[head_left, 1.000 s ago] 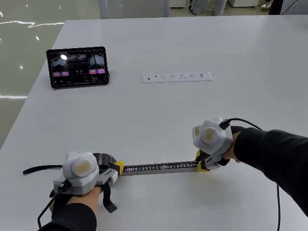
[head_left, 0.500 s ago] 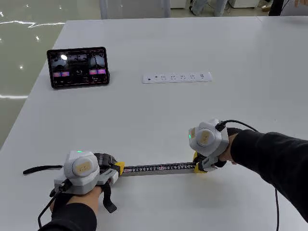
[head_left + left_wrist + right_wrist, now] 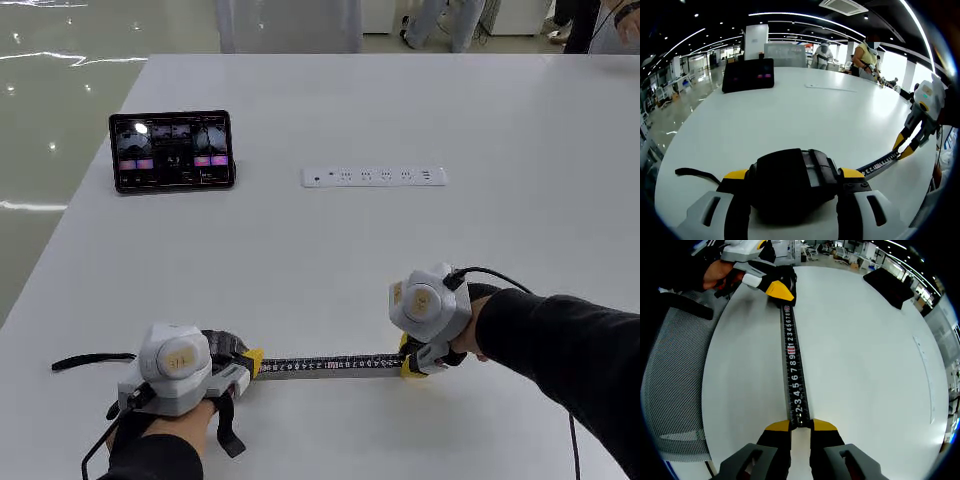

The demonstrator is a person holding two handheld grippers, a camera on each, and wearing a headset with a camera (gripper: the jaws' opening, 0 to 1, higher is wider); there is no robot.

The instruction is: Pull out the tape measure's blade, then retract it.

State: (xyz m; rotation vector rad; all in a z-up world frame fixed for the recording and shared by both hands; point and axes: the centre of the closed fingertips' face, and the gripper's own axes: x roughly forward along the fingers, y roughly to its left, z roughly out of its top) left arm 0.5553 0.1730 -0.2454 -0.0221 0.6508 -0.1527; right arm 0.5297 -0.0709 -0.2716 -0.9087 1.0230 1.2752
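Left claw (image 3: 243,365) clamped around the black tape measure case (image 3: 792,175), right claw (image 3: 800,426) pinching the tip of the extended blade (image 3: 792,370), blade lying flat along the white table (image 3: 330,260) between them.

Grey-white left tool (image 3: 245,362) and right tool (image 3: 410,367), yellow-tipped jaws, black cables (image 3: 492,272), black sleeves (image 3: 570,350)

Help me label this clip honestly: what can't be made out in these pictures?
- End hook of the blade: right gripper view, hidden by the shut right gripper.
- Sides of the tape measure case: left gripper view, covered by the left gripper.
- Screen content of the tablet: head view, too small.
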